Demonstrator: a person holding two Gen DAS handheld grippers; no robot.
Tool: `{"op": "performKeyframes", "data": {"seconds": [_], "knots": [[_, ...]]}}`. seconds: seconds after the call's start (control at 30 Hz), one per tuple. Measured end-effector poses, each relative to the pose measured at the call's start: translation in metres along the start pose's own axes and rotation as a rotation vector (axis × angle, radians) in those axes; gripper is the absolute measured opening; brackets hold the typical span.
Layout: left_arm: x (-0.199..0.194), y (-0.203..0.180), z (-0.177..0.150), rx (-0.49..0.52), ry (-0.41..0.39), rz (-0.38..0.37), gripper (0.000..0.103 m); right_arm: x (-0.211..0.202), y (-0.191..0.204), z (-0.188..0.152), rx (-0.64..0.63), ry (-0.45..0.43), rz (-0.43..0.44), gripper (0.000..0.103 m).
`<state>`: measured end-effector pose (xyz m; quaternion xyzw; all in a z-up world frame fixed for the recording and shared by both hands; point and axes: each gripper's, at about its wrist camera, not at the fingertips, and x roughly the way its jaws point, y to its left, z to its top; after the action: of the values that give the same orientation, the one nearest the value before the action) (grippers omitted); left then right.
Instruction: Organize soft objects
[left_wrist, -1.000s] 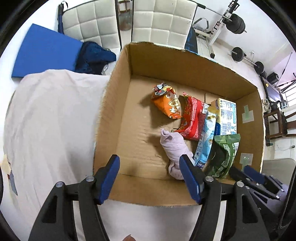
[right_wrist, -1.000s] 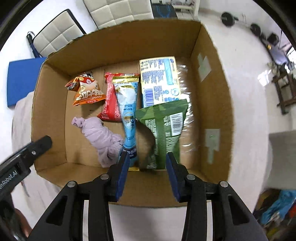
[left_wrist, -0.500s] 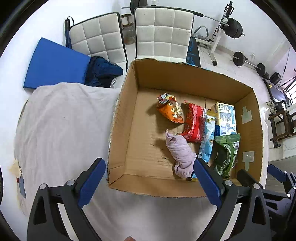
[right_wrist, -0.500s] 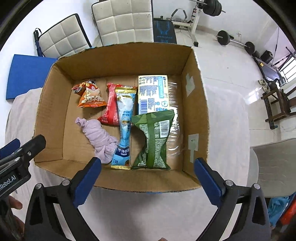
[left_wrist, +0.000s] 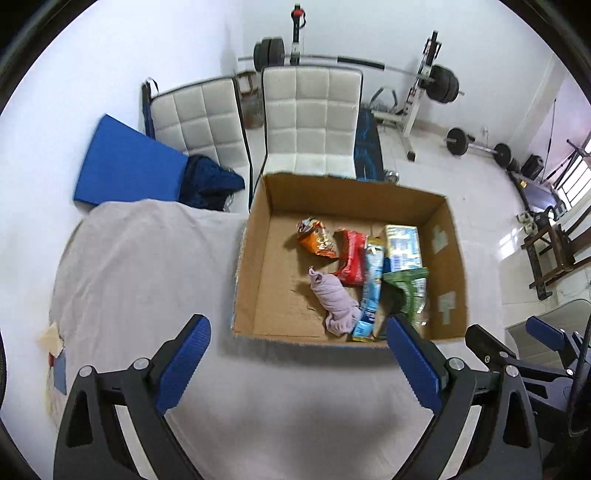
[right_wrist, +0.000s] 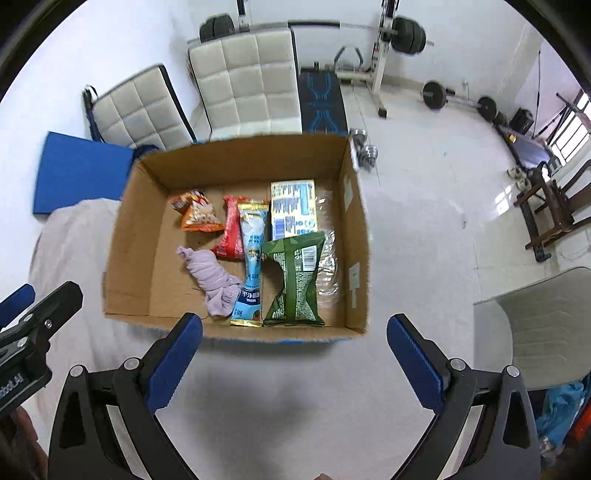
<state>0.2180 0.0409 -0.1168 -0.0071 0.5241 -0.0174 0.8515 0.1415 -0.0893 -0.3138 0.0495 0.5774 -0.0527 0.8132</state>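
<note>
Box: cardboard box (right_wrist: 354, 258) on the cloth-covered table (left_wrist: 129, 266), near its far right corner; open top, all soft items inside.
L claw: left gripper (left_wrist: 295, 354), jaws wide, nothing between them; hangs above the table, short of the box's near wall.
R claw: right gripper (right_wrist: 293, 350), jaws wide, empty; above the box's near edge.
Contents, right half: green pack (right_wrist: 295, 280) at near wall; blue-white carton (right_wrist: 293, 212) behind it, by far wall; blue sachet (right_wrist: 253, 258) lengthwise, touching the green pack; red pack (right_wrist: 231, 236) partly under the sachet.
Contents, mid: orange pack (right_wrist: 197, 216) near far wall; lilac cloth roll (right_wrist: 212, 277), near end touching the sachet.
Left half of box: bare floor.
Step (judged): both claws free, placing looks done; check for leftovers.
Do well: if tidying, take the cloth roll mid-body, w/ jaws across it; don't drag the sachet.
</note>
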Motion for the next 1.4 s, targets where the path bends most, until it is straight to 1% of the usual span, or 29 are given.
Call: {"op": "performKeyframes", "data": {"seconds": [0.1,0.27,0.43,0.47,0.63,0.73,0.8,0.93,1.13,1.3,1.4], "knots": [[-0.032,0.000,-0.012,-0.008,-0.020,-0.020,0.098,-0.037,-0.006,-0.015,0.003,-0.043,0.019,0.102],[-0.076,0.000,-0.030,0.003,-0.042,-0.027,0.098,-0.091,-0.014,-0.038,0.015,-0.091,0.059,0.102],[-0.107,0.001,-0.045,-0.001,-0.064,-0.036,0.098,-0.146,-0.016,-0.061,0.007,-0.142,0.084,0.102],[-0.117,0.001,-0.049,-0.006,-0.081,-0.039,0.098,-0.154,-0.016,-0.066,0.006,-0.145,0.089,0.102],[-0.151,0.000,-0.064,-0.009,-0.114,-0.022,0.098,-0.193,-0.015,-0.087,-0.014,-0.166,0.100,0.102],[-0.165,0.001,-0.069,-0.015,-0.133,-0.030,0.098,-0.217,-0.015,-0.101,-0.021,-0.171,0.107,0.102],[-0.175,0.001,-0.073,-0.017,-0.142,-0.034,0.098,-0.229,-0.016,-0.108,-0.023,-0.178,0.112,0.102],[-0.185,0.000,-0.079,-0.011,-0.152,-0.016,0.098,-0.252,-0.018,-0.121,-0.030,-0.192,0.106,0.102],[-0.193,-0.001,-0.084,-0.012,-0.151,-0.021,0.098,-0.276,-0.021,-0.127,-0.042,-0.226,0.071,0.102],[-0.196,-0.001,-0.086,-0.006,-0.158,-0.003,0.098,-0.282,-0.022,-0.123,-0.042,-0.244,0.060,0.102],[-0.194,-0.002,-0.084,-0.005,-0.166,0.000,0.098,-0.278,-0.023,-0.117,-0.034,-0.251,0.047,0.102]]}}
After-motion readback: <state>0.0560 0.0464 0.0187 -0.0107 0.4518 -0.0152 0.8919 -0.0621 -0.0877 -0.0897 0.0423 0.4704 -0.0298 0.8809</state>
